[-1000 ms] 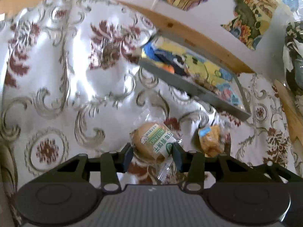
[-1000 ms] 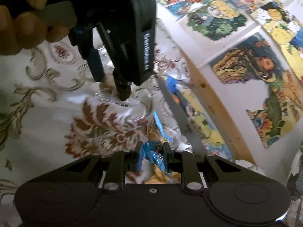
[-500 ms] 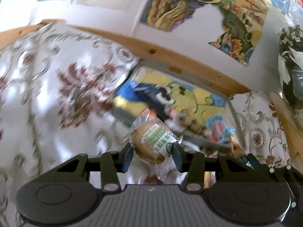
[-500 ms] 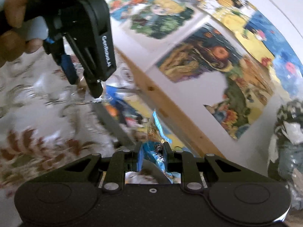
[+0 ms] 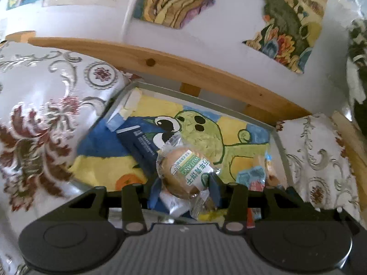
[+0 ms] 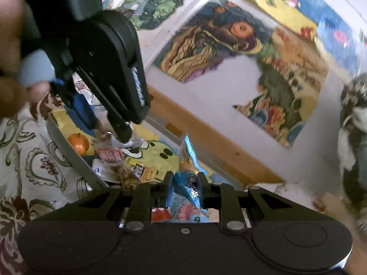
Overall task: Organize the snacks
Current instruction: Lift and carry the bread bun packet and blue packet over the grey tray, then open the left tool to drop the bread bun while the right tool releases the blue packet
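Both grippers hung over the tray point(image 5: 278, 137). The left gripper point(image 5: 184, 184) was clamped on the wrapped biscuit point(image 5: 187, 171), the right gripper point(image 6: 183, 188) on the blue packet point(image 6: 190, 186). Best to lower each (2 loads) before opening, clear of the snacks already inside.

two tools point(image 5: 184, 184) point(image 6: 183, 189), one tray point(image 5: 281, 146), one orange point(image 6: 78, 143).

left tongs point(image 5: 184, 180): my grip clamped, tilted down
right tongs point(image 6: 184, 189): clamped, level beside the left
hand point(image 6: 13, 52): wrapped round left handle
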Available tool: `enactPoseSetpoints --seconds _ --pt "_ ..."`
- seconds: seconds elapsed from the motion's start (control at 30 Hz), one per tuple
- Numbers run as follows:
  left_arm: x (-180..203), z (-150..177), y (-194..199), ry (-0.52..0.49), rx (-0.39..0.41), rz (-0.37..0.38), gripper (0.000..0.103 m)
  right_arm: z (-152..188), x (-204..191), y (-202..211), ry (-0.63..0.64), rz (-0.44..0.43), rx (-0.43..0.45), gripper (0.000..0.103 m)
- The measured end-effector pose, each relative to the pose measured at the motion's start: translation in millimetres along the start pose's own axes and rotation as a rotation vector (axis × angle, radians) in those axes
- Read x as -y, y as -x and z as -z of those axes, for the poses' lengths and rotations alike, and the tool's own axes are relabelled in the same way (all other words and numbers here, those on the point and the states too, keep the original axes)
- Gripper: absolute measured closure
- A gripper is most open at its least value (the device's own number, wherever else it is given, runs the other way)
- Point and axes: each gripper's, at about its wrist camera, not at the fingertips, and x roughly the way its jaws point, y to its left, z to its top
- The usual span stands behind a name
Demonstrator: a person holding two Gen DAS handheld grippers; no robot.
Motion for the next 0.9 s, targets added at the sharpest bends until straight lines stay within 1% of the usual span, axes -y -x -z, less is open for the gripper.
enactPoseSetpoints --seconds 0.1,0.23,0.33,0.43,0.5,0.57,0.6,0.67,0.7,0.73,0.77,0.83,0.9 --pt "5.4 -7.2 -20.3 0.004 -0.029 -0.015 0.054 4.0 4.3 -11.8 -0.023 -0.042 -0.016 0.081" --pt "9.9 -12.1 -41.5 -0.013 -0.059 -0.056 0.054 9.5 7.3 -22.8 -0.06 -0.061 -0.051 0.08" --pt "12.5 -13.4 -48.5 -0.028 -0.07 -0.069 0.054 10.0 8.2 -26.2 -0.078 -0.069 -0.052 0.079" --pt "16.9 -13.7 -52.1 -0.047 -0.086 -0.088 0.053 7.5 10.8 -28.0 -0.116 -0.124 -0.064 0.077" --pt "18.8 -14.2 -52.9 -0.053 -0.101 -0.099 0.051 6.9 12.0 -29.3 -0.136 -0.148 -0.077 0.073" --pt "18.5 -14.6 -51.0 -0.046 -0.105 -0.1 0.051 6.6 12.9 -29.2 -0.147 -0.149 -0.078 0.069" --pt "17.5 -14.7 -49.2 -0.038 -0.102 -0.1 0.048 6.2 13.4 -29.0 -0.154 -0.15 -0.08 0.067" --pt "14.2 -14.5 -44.9 -0.015 -0.102 -0.091 0.042 4.6 15.5 -28.0 -0.176 -0.155 -0.079 0.058" --pt "12.6 -14.2 -42.7 -0.004 -0.101 -0.092 0.035 4.1 16.5 -26.6 -0.185 -0.154 -0.077 0.056" --pt "11.0 -13.9 -39.7 0.006 -0.096 -0.096 0.03 3.3 17.6 -24.9 -0.193 -0.15 -0.074 0.05" --pt "9.8 -13.8 -36.9 0.013 -0.09 -0.099 0.028 2.7 19.1 -23.3 -0.201 -0.145 -0.071 0.045" --pt "7.0 -12.9 -28.8 0.023 -0.073 -0.099 0.022 0.9 23.4 -18.4 -0.227 -0.139 -0.061 0.04" --pt "4.8 -11.7 -19.3 0.024 -0.049 -0.103 0.019 -1.1 28.3 -12.3 -0.257 -0.128 -0.05 0.034"
